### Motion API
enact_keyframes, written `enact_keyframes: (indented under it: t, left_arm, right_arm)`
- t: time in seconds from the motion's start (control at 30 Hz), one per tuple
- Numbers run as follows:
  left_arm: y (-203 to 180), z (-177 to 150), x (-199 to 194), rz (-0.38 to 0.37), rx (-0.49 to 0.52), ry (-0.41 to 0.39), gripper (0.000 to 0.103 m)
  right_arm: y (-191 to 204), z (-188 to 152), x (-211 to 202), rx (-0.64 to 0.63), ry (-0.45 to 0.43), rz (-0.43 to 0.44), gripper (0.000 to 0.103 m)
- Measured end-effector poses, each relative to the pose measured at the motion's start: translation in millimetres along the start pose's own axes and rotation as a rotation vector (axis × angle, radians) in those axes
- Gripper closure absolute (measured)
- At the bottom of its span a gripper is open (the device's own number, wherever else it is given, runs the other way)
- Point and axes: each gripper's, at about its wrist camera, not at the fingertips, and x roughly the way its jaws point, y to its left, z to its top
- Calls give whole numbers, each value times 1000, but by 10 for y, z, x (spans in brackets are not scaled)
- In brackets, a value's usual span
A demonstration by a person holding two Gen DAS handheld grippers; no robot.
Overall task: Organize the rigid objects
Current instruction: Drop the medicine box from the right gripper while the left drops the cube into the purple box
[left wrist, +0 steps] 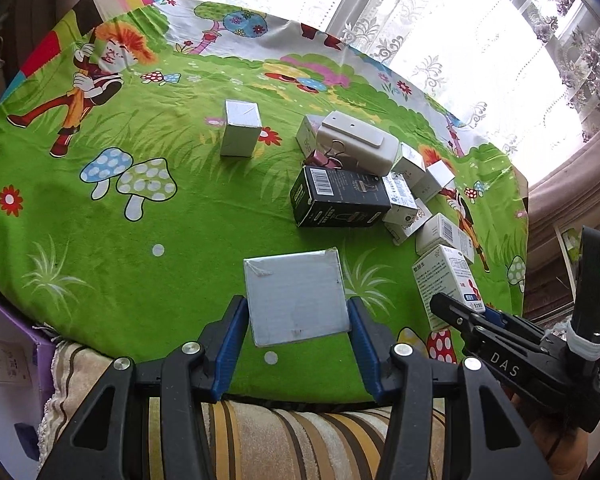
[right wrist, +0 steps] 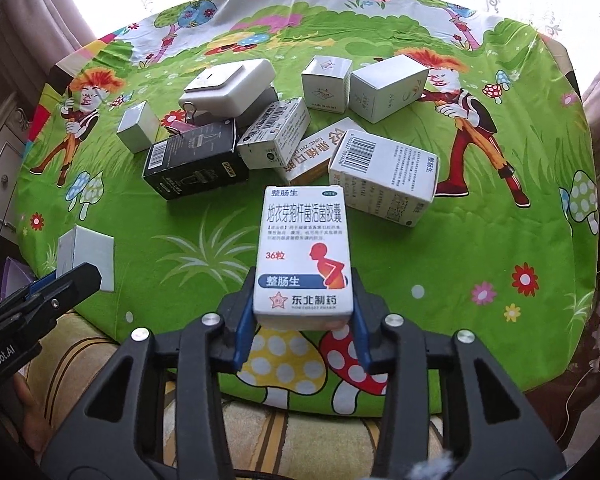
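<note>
Silver card is what fills the left wrist view: a flat grey box is clamped between the blue pads of the left gripper, held by 2 opposite edges so its broad face stays level and clear of the green cartoon cloth. A flat grip of this kind probably suits laying the box down square. At 11 o'clock from it a small silver box stands upright, well apart from the rest — judged to be the start of a sorted group. At 1 o'clock the unsorted heap is seen: a black box lying flat, with a white plastic case propped on the boxes behind it. At 3 o'clock the right gripper is seen from the side, with the white medicine box at its tip.

From the right wrist view, that medicine box is gripped across its lower end by the right gripper, its pads pressed on both narrow sides and its printed face up — taken near one end, probably because that end lay nearest. The heap lies at 12 o'clock. The grey box and the left gripper appear at 9 o'clock.
</note>
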Motion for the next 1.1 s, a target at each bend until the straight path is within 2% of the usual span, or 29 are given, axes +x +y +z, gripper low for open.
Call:
enact_keyframes:
  t: [0.67,1.1]
  left_arm:
    - [763,-330,-787,48,-127,-117,52]
    - [1709,-521,-1369,152,-273,-209,52]
  right_arm:
    - [772,-336,-742,-120,-105,151,59]
    - [1682,-577,-889,-314,-89,255,59]
